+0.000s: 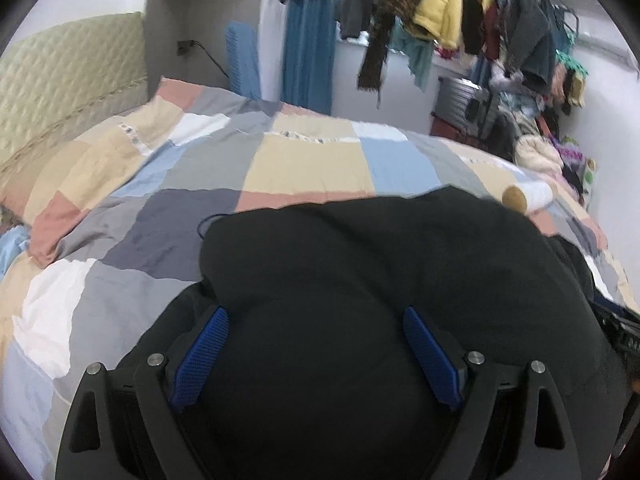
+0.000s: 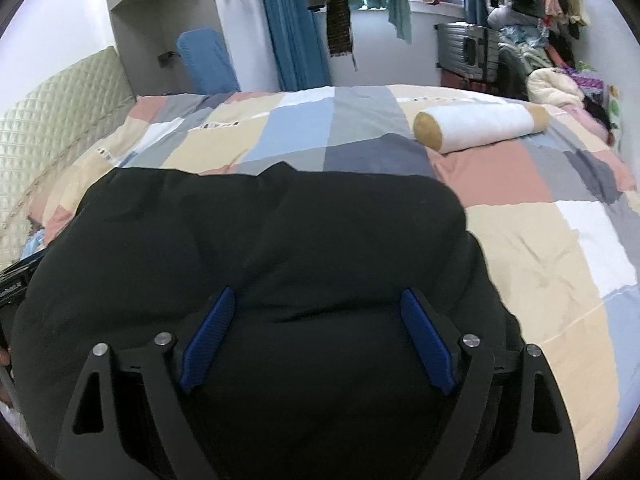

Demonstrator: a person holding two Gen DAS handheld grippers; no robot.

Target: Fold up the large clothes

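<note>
1. Blue ribbed pads line the fingers of the left tongs (image 1: 316, 354), which stand spread wide with nothing pinched between them; the black garment lies under and between the fingers.
2. The right tongs (image 2: 318, 340) stand the same way, blue pads wide apart, gripping nothing, with the same dark cloth filling the gap below.
3. The large black soft fabric garment (image 2: 260, 248) lies in a rumpled heap on the bed, directly beneath both tongs and reaching ahead of them; in the left wrist view (image 1: 380, 260) its far edge ends well ahead of the fingertips.
4. Under it spreads a patchwork quilt of cream, grey, light blue, pink and white squares (image 2: 540, 248), showing ahead of and to both sides of the tongs.
5. Ahead and to the right of the right tongs rests a white cylindrical bolster pillow with tan ends (image 2: 480, 128), lying on the quilt apart from the garment.
6. Far ahead to the left stands a pale quilted headboard (image 1: 68, 76).
7. Beyond the bed hang blue curtains (image 2: 296, 44) and, above right, a rail crowded with hanging clothes (image 1: 460, 8).
</note>
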